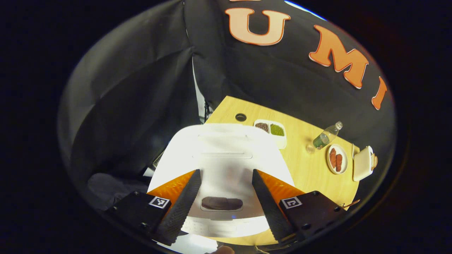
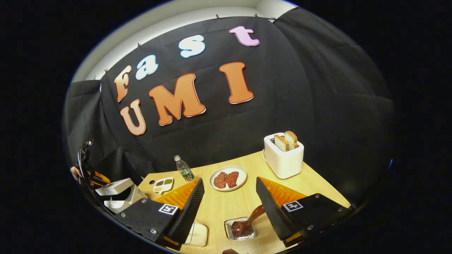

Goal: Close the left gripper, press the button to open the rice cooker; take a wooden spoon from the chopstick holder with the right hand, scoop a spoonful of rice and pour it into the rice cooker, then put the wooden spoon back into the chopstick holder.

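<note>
Two views tell the moment. In the left gripper view, the left hand-held gripper (image 1: 226,195) hangs above the white rice cooker (image 1: 222,158), its fingers spread apart with the cooker's lid between them; the dark oval button (image 1: 221,203) on the front of the cooker lies in the gap, and whether anything touches it I cannot tell. The cooker sits on the wooden surface (image 1: 307,169). Beyond the cooker stands a divided dish (image 1: 271,129) of dark and green grains, and farther off a plastic bottle (image 1: 327,135), a plate of meat slices (image 1: 337,159) and a white toaster (image 1: 363,163). In the right gripper view, the right hand-held gripper (image 2: 229,206) is open and grips nothing. Just in front of its fingers a wire chopstick holder (image 2: 240,228) rests on the surface, with the wooden spoon (image 2: 247,222) leaning inside it, handle tilted toward the right finger. Past the holder are the plate of meat slices (image 2: 227,178), the toaster (image 2: 283,155) with two bread slices (image 2: 286,140), and the bottle (image 2: 184,168). Far from the holder, the rice cooker (image 2: 118,194) shows at the view's edge with its lid raised.
</note>
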